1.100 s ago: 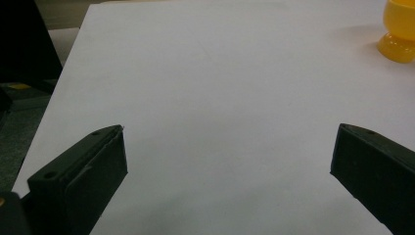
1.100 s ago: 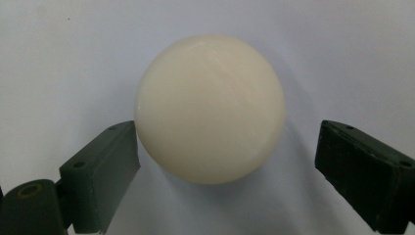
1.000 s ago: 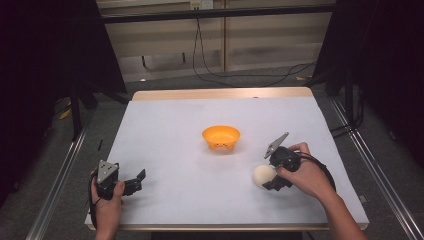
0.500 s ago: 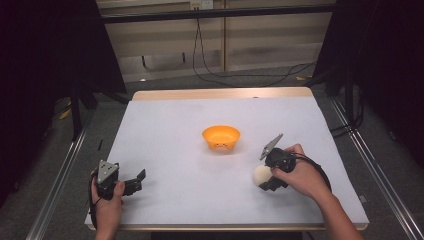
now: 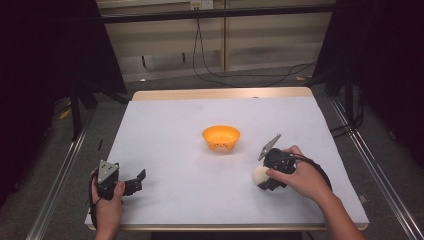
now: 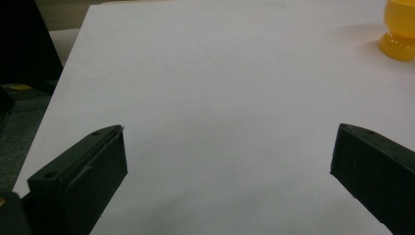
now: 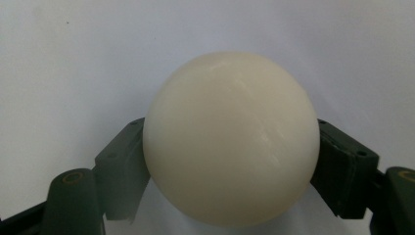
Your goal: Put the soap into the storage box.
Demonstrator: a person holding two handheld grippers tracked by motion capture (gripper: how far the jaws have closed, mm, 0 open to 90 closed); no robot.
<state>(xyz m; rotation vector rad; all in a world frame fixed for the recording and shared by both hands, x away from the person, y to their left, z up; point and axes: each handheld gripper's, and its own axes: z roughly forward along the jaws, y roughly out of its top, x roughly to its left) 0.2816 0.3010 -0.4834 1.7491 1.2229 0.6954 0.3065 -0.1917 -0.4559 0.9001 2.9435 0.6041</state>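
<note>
Overhead, the white table (image 5: 190, 125) carries no label or writing that can be read, and neither does the orange bowl (image 5: 221, 137) standing near its middle. The left gripper (image 5: 136, 180) sits close to the near left corner, held in the person's left hand (image 5: 107, 205), its jaws parted over bare surface. The right gripper (image 5: 262, 177) lies toward the near right side, wrapped by the right hand (image 5: 300, 175), with a cream ball (image 5: 260, 175) at its tip. Wide bare surface runs between the two grippers and from the bowl out to the far edge, where a strip of wood shows. The ball is well apart from the bowl.

Along the left gripper's own view, the two black jaws stand far apart with nothing between them. The table's left edge slants past the left jaw, dark floor beyond it. The bowl (image 6: 400, 29) shows at the upper right corner, well off.

From the right gripper view, the ball (image 7: 230, 139) sits squarely between the jaws, both pads pressed against its sides. Its surface is smooth and unmarked. Plain white table lies all round it.
</note>
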